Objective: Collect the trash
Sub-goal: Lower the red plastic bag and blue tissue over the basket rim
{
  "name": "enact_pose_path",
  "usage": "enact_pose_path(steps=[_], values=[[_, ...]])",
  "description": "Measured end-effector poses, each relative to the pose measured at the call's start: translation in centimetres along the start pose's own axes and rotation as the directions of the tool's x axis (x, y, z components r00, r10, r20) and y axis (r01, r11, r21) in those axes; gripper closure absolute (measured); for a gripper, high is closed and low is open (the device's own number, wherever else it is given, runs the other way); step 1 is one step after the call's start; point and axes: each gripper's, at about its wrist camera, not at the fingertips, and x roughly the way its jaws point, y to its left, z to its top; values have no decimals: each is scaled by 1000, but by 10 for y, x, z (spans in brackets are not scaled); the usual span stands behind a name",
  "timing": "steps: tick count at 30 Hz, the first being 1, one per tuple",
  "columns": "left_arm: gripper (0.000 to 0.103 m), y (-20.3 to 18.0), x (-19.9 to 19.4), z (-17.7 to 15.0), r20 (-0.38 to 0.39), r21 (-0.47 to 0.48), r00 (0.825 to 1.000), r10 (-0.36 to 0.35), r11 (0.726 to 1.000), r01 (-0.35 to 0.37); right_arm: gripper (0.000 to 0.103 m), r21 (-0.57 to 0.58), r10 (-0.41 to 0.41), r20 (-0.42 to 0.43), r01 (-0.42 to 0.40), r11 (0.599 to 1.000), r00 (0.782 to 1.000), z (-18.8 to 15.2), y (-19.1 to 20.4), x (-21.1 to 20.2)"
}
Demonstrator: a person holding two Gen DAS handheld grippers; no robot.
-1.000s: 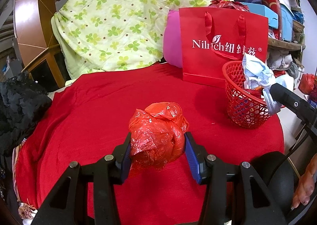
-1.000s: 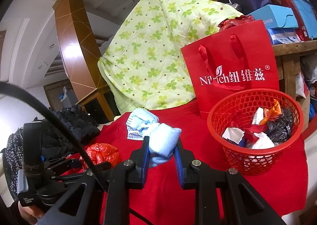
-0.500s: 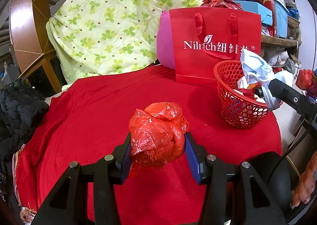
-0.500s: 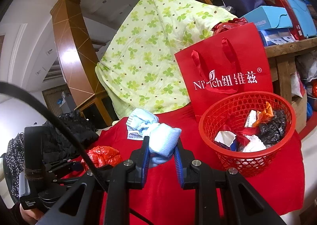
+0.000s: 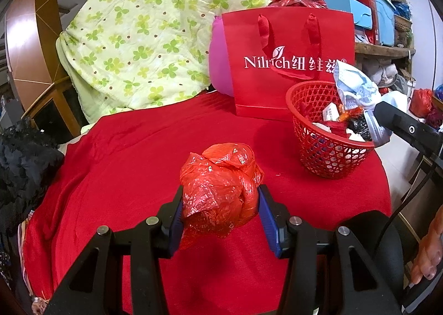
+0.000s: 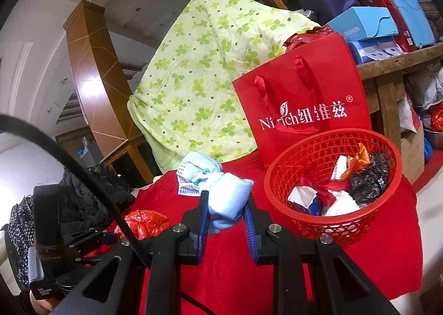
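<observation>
My left gripper (image 5: 220,204) is shut on a crumpled red plastic bag (image 5: 220,182), held above the red tablecloth (image 5: 133,159). My right gripper (image 6: 225,211) is shut on a bunch of light blue face masks (image 6: 221,193). In the left wrist view the masks (image 5: 353,87) hang over the near right rim of the red mesh basket (image 5: 326,154). The basket (image 6: 332,184) holds several pieces of trash. The red plastic bag also shows in the right wrist view (image 6: 144,222), low at the left.
A red paper gift bag (image 5: 288,65) stands behind the basket. A green-flowered quilt (image 5: 144,38) and a pink cushion (image 5: 218,65) lie at the back. Black clothes (image 5: 25,165) pile at the left. Shelves with boxes (image 6: 371,27) stand at the right.
Both grippers keep their loads. The basket and gift bag have shifted left in both views; the masks now hang closer over the basket.
</observation>
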Motion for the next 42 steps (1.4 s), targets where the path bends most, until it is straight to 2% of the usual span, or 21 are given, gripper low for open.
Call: enact_pose_path(steps=[27, 42], values=[[52, -43, 13, 13, -15, 83, 999, -42, 996, 43, 77, 89, -91, 60, 85, 992, 994, 13, -50, -26], [52, -67, 16, 34, 19, 122, 997, -71, 990, 68, 77, 92, -140, 101, 131, 987, 985, 26, -68, -42]])
